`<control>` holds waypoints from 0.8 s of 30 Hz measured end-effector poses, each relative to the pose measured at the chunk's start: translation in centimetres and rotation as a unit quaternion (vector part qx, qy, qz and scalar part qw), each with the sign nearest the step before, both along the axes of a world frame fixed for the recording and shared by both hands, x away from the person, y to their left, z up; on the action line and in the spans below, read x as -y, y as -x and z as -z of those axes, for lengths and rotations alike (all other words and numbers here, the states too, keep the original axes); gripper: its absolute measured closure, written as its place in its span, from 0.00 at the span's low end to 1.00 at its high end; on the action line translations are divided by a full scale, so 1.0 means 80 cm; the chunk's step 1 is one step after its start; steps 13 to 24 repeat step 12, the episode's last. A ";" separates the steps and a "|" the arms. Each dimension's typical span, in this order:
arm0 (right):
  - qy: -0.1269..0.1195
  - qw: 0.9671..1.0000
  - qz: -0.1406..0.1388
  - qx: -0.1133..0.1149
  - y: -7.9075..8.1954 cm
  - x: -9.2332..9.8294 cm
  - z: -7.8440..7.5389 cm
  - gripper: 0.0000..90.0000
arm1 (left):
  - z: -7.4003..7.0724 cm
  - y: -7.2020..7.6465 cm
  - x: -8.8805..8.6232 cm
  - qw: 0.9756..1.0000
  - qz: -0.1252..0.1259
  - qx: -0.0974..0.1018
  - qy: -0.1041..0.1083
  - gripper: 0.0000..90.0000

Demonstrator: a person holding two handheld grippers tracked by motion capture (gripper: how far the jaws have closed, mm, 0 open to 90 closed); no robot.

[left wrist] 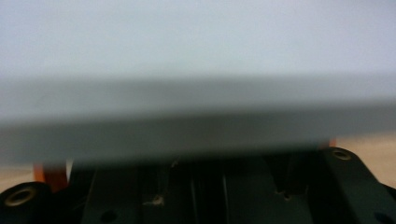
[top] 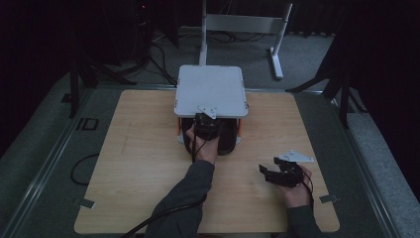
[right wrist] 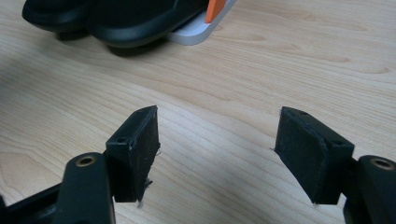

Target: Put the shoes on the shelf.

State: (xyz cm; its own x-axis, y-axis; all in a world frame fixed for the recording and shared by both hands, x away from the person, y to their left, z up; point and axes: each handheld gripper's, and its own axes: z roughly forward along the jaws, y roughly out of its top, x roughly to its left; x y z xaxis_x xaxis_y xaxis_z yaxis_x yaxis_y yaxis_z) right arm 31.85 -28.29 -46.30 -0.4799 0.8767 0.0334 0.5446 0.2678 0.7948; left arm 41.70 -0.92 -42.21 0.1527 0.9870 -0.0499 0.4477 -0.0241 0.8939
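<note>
The left hand-held gripper (top: 204,125) sits at the centre of the high view, pushed in under the near edge of a white two-tier stand (top: 211,89) with orange posts (top: 239,127). Black shoes (top: 225,141) lie on the lower tier, their rounded ends poking out toward the bottom of the frame, so their long axis seems to run up and down the picture. In the left gripper view the grey shelf edge is a blur right above the jaws, and I cannot tell whether they are spread or pinched.

The right hand-held gripper (top: 271,174) hovers at lower right over the bare bench (top: 138,163), jaws wide apart and holding nothing.

My worry: a pull from the left hand could drag or tip the light stand, since nothing steadies it.
</note>
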 end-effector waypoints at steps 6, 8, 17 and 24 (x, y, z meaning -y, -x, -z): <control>0.002 1.000 0.001 -0.002 0.000 0.000 0.001 0.33 | -0.004 0.025 -0.037 0.999 0.039 -0.009 -0.003 0.48; 0.005 1.000 0.000 -0.002 0.000 -0.001 0.002 0.33 | -0.003 0.030 -0.049 0.998 0.059 -0.014 -0.016 0.48; 0.008 1.000 0.000 -0.002 -0.001 -0.002 0.003 0.33 | 0.002 0.043 -0.076 0.997 0.075 -0.022 -0.018 0.48; 0.008 1.000 0.000 -0.002 -0.001 -0.002 0.003 0.33 | 0.002 0.043 -0.076 0.997 0.075 -0.022 -0.018 0.48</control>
